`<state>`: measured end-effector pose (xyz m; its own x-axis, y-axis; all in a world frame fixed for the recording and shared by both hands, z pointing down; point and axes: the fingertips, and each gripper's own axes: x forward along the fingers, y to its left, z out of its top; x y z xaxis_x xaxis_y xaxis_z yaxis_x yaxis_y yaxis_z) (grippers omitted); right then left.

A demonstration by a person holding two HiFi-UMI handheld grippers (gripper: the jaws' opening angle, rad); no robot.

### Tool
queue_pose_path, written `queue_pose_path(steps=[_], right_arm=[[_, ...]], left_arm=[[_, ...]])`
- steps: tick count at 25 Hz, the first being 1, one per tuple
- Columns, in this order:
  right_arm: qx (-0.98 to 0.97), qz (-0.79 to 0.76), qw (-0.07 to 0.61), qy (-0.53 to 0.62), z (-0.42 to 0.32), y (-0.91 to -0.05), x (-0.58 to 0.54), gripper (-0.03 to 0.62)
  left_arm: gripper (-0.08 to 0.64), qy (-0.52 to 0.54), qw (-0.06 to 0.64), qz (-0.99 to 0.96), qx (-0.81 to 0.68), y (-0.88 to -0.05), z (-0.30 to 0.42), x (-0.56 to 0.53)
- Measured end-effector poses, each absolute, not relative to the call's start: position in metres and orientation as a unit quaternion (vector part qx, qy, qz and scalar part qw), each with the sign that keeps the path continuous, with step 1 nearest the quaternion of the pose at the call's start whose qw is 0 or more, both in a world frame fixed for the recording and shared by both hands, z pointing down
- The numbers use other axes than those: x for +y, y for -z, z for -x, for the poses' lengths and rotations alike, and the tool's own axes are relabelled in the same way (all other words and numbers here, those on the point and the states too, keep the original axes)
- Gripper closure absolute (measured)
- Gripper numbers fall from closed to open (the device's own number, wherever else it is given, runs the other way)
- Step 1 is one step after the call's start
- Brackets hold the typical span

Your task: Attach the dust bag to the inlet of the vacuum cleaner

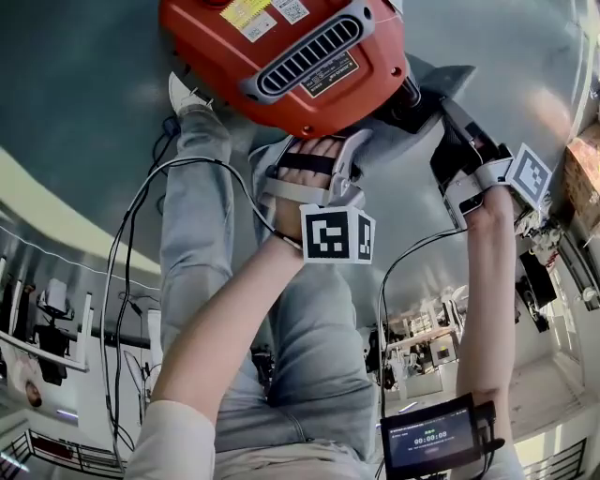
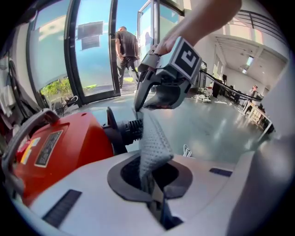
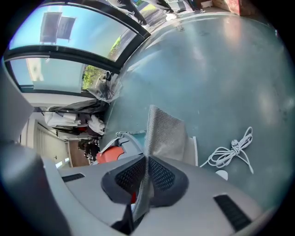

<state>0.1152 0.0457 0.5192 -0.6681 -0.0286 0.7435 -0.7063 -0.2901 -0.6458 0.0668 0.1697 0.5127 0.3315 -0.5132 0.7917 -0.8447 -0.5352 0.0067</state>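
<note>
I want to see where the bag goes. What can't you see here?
- Vacuum cleaner: head view, top edge cuts it off.
- Mouth of the dust bag: every view, its own folds hide it.
- Person in the distance: left gripper view, too small for detail.

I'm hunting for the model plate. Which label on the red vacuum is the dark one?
The dark label just below the slotted vent; the yellow label and the white label sit at the picture's top edge.

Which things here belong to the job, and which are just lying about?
Job: vacuum; bag; left gripper and right gripper, both shut on the bag.
Lying about: white cord; clutter pile; person.
</note>
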Motion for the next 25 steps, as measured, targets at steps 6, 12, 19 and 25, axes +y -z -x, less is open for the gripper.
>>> queue_pose_path(steps=[6,12,19,25], right_arm=[[-0.554,-0.333,0.264,-0.716,-0.098,-0.501,0.046,0.569],[-0.543,-0.359,0.205,-0.731,-0.098,-0.527,0.023,0.568],[-0.592,-0.321,0.257,-0.693,-0.088,-0.5,0.032,0.569],[-0.576,-0.345,0.255,-0.696,-0.091,-0.505,0.03,0.569]], left_arm=[[0.545,-0.363,0.282,-0.768,-0.445,-0.501,-0.06,0.168],[0.545,-0.364,0.246,-0.765,-0.471,-0.483,-0.056,0.145],[0.545,-0.365,0.333,-0.73,-0.473,-0.513,-0.054,0.155],[0.545,-0.362,0.285,-0.734,-0.499,-0.472,-0.044,0.146]])
